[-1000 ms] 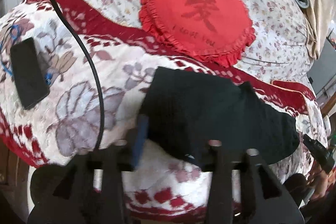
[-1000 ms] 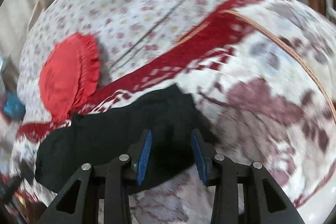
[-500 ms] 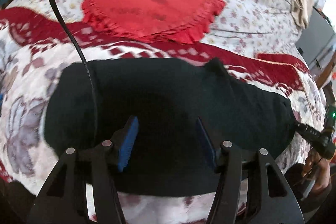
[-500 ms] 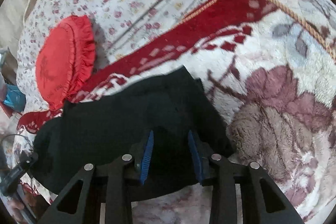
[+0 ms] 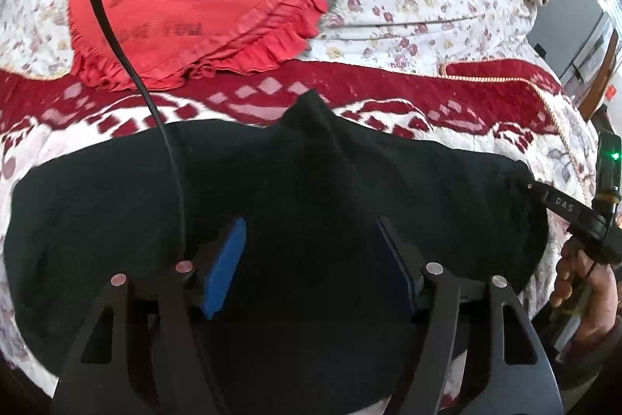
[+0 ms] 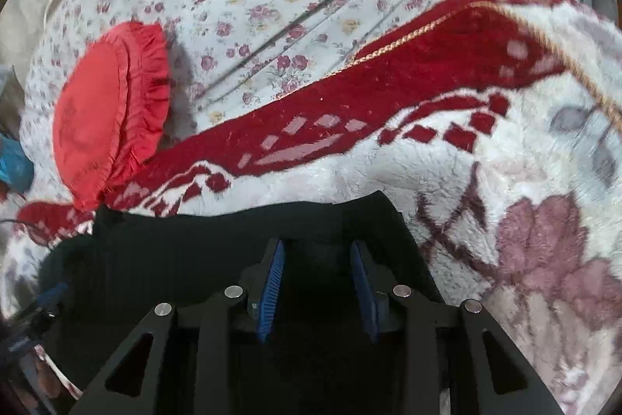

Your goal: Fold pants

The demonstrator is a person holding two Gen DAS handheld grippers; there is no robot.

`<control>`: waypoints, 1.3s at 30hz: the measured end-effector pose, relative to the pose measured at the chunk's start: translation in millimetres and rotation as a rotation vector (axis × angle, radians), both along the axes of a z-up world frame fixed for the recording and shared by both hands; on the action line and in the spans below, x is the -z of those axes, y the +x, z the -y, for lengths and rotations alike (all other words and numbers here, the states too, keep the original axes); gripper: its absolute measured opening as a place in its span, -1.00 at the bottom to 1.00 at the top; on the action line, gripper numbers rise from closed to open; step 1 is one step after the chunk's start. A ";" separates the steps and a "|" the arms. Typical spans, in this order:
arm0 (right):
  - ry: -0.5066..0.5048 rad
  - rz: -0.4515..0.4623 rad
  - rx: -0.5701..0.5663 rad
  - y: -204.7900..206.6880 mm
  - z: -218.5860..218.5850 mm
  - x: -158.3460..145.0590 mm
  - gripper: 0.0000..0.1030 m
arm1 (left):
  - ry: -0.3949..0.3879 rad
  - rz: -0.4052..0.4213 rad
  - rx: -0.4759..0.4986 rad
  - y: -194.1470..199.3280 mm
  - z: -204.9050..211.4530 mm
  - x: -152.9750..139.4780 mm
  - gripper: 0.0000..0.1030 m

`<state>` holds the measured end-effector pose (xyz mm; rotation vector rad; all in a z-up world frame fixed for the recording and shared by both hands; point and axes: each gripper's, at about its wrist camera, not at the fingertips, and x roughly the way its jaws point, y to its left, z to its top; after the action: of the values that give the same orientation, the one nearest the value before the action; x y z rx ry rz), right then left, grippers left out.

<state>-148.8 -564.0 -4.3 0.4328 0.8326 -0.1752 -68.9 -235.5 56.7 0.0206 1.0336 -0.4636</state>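
Both grippers, left [image 5: 311, 251] and right [image 6: 317, 269], hung spread over the black pants [image 5: 295, 189] lying on the plush blanket [image 6: 447, 174], a soft, limp garment best pinched at its edges.

The black pants [image 5: 311, 189] lie folded into a broad flat band across the red-and-white fleece blanket [image 5: 388, 84], just short of its red border. One small corner of fabric peaks up along the band's far edge.
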 end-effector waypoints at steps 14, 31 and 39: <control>0.000 -0.012 -0.042 -37.9 -19.3 -14.3 -0.19 | 0.051 -0.026 0.023 5.3 27.3 12.0 0.31; 0.148 -0.041 0.036 -116.9 5.3 -11.6 -0.09 | -0.078 -0.125 0.297 13.6 101.9 -8.4 0.57; 0.264 -0.008 0.031 -103.4 13.7 14.4 -0.08 | -0.062 -0.170 0.545 17.6 198.9 -7.7 0.57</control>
<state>-252.2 -577.7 -18.7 0.6939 0.8603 -0.0957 -51.3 -434.4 64.4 0.2153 1.1781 -1.0057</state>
